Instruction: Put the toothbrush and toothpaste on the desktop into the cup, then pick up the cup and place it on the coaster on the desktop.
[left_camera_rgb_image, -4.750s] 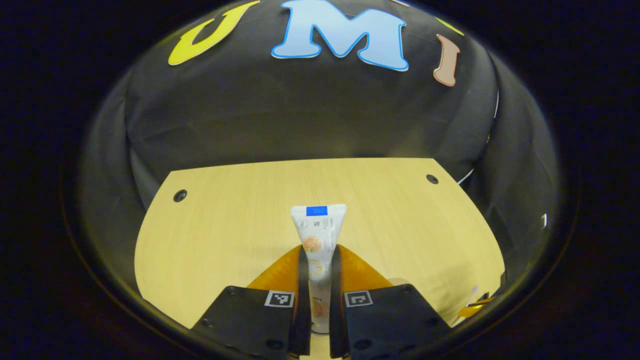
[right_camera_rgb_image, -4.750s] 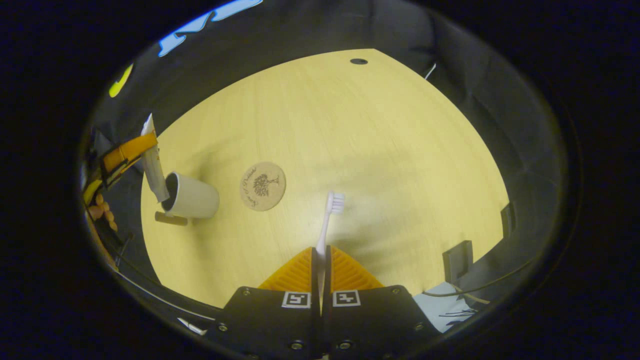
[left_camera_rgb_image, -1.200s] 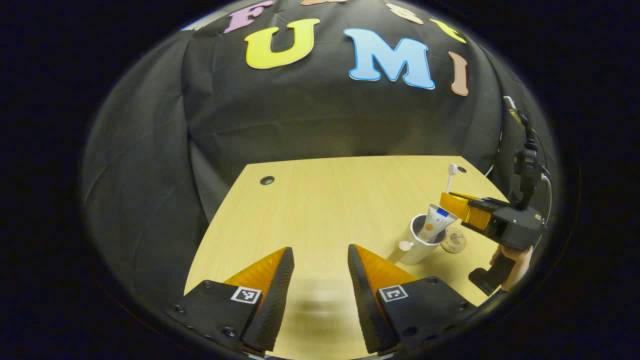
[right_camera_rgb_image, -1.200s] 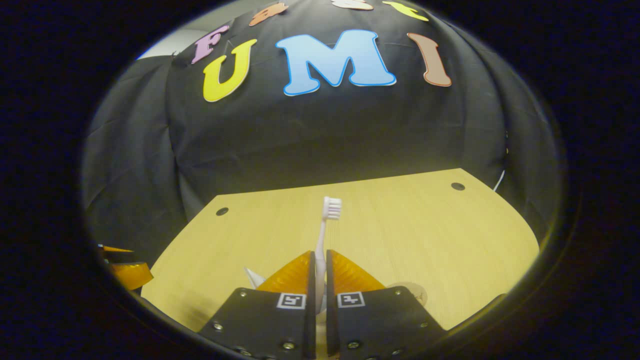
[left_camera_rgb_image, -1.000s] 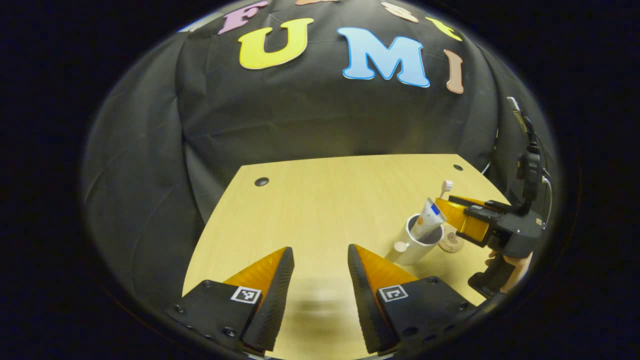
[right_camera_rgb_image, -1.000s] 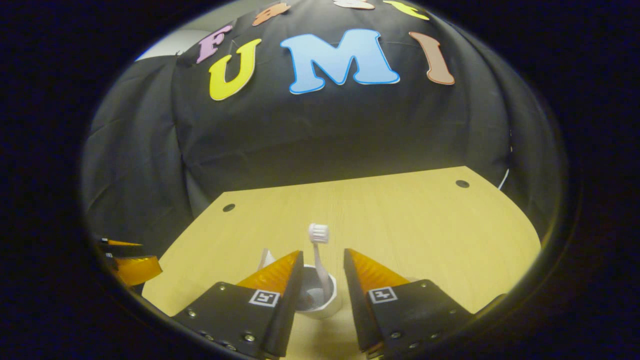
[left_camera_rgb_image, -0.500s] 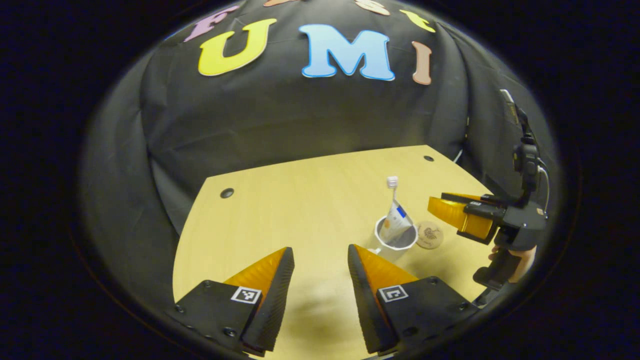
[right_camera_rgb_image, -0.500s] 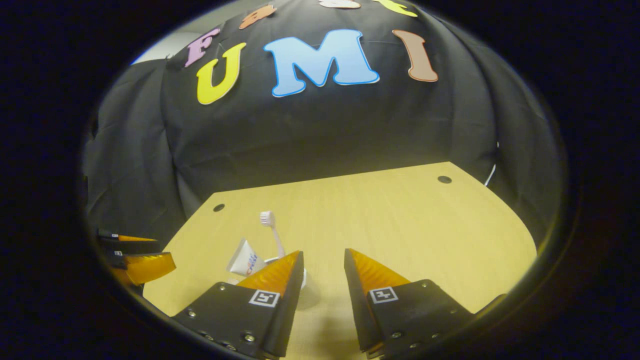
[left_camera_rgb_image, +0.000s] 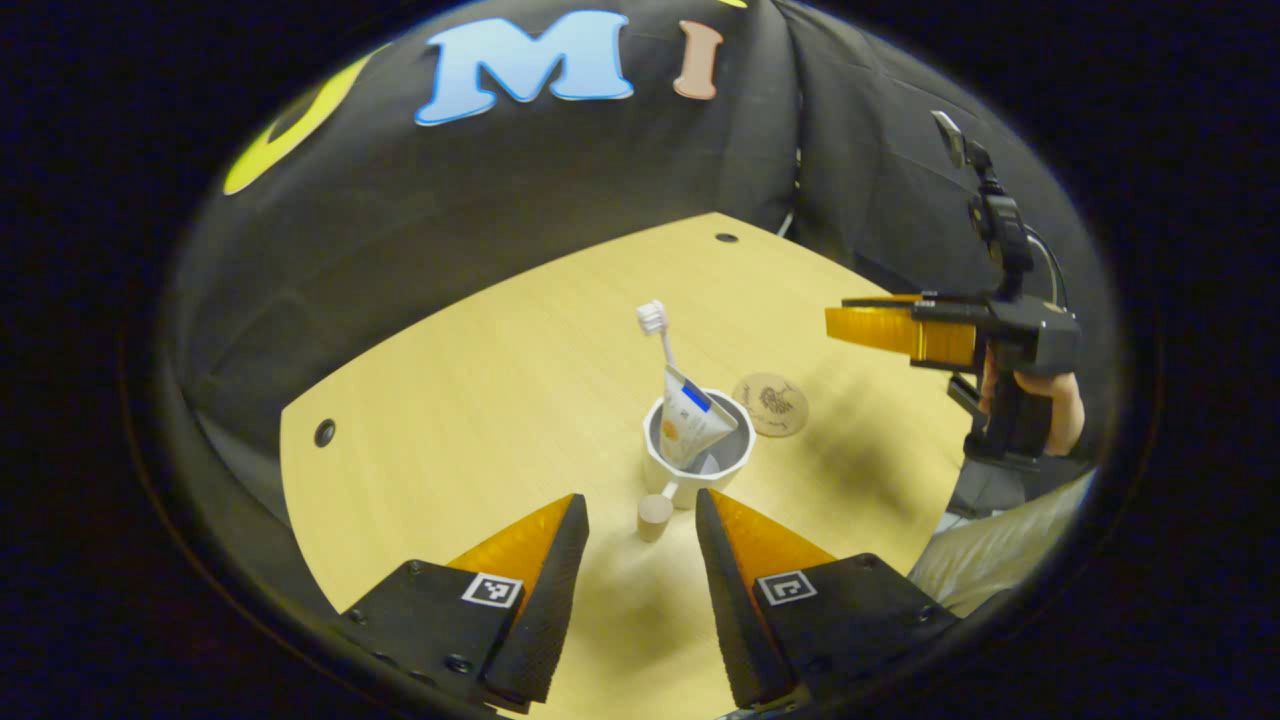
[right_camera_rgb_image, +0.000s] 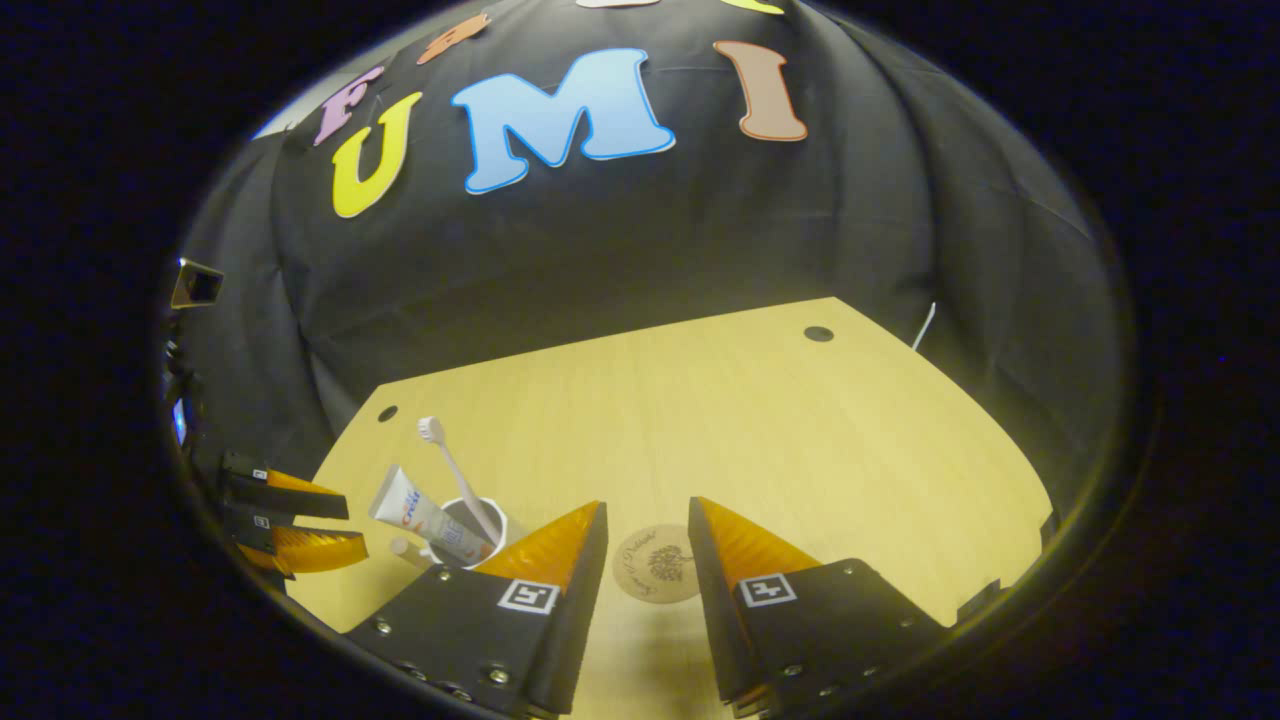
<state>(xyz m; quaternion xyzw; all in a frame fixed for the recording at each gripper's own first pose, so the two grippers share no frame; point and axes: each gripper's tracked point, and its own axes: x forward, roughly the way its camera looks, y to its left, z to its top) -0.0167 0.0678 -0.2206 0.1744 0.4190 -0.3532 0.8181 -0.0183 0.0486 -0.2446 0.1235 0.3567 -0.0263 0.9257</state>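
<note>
The brush (left_camera_rgb_image: 660, 340) now stands in the cup (left_camera_rgb_image: 698, 462) beside the paste (left_camera_rgb_image: 692, 425), freed a second ago by the right gripper (right_camera_rgb_image: 645, 525), which has drawn back with its jaws spread and bare; filling looks done, leaving only the move to the coaster (left_camera_rgb_image: 770, 404) just beside the cup. Brush and paste both lean long-axis up, bristles topmost; the cup's handle (left_camera_rgb_image: 658, 514) points at the left gripper (left_camera_rgb_image: 640, 520), whose empty jaws gape either side of it on the desk (left_camera_rgb_image: 480, 400).
</note>
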